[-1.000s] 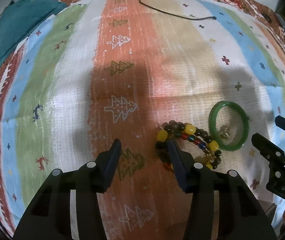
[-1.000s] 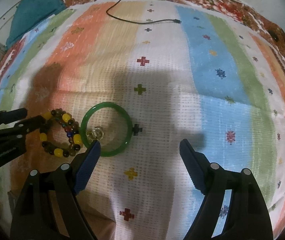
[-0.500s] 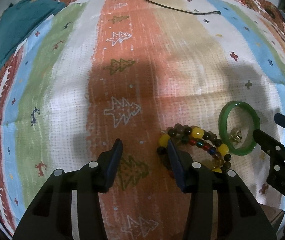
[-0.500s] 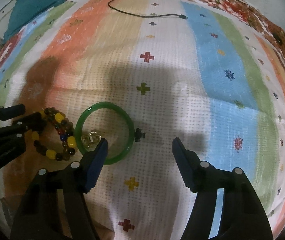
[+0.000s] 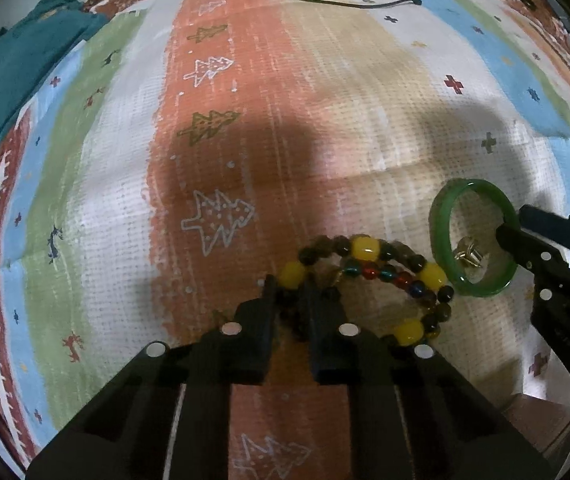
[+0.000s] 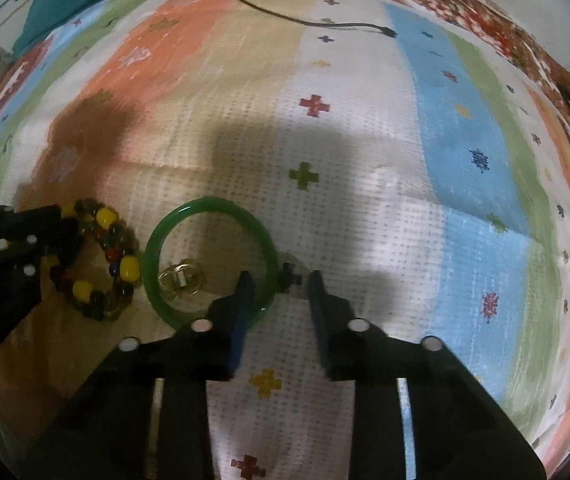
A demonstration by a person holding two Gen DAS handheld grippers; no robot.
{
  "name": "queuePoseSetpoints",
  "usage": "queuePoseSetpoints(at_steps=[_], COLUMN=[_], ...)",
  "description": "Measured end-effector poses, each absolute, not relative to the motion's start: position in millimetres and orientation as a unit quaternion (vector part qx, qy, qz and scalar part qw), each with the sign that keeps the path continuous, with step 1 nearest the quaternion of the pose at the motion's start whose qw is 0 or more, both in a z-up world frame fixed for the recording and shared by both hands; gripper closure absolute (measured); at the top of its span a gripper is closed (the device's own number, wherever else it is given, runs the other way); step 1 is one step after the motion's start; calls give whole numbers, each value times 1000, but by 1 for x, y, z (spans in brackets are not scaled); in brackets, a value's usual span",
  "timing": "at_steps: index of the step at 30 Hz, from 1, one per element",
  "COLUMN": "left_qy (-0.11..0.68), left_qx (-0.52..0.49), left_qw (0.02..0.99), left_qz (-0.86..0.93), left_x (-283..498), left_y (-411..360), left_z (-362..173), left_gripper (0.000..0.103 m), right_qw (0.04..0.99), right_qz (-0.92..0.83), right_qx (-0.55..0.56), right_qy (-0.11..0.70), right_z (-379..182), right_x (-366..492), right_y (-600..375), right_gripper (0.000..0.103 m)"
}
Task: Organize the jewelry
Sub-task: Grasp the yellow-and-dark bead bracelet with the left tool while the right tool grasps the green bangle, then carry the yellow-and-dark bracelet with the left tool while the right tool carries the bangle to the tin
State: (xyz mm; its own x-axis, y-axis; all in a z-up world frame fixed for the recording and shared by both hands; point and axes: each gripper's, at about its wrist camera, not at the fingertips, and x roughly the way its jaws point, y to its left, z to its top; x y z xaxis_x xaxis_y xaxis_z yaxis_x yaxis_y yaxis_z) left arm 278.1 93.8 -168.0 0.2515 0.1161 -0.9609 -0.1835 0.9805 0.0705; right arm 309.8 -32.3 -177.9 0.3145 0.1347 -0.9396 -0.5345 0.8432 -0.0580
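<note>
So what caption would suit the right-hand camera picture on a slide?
Right gripper fingers straddle the green bangle's rim on the striped cloth, beside the beaded bracelet.

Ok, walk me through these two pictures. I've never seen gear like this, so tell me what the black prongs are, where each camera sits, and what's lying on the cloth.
No robot here: a person holds a two-finger gripper in each hand, and each gripper carries a fisheye camera looking along its fingers. One picture comes from the left gripper, the other from the right gripper; the black prongs are their fingers.

On the striped cloth lie a beaded bracelet, a green bangle with small metal pieces inside its ring, a black cable and a teal cloth farther off.

The left fingers have narrowed around the bracelet's beads. The right fingers straddle the bangle's rim, one inside, one outside, with a gap visible. Both pieces rest on the cloth.
</note>
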Motion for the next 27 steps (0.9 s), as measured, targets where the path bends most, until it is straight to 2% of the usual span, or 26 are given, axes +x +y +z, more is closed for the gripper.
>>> queuePoseSetpoints(at_steps=[1,7,27], left_qy=[604,601,549], left_qx=[-28,-41,-66], left_qw=[791,792,829], left_qz=[95,99,84], left_x=[277,271,243], left_y=[94,96,80], left_z=[-167,-158,-98], left_gripper=[92,92,92], right_qw=[789,793,812], right_qz=[213,208,212], right_qx=[-185,-188,-155], right_qy=[546,541,521], right_z=[-178,-172,-130], right_x=[308,304,280], right_y=[-32,-38,-59], right_gripper=[89,95,95])
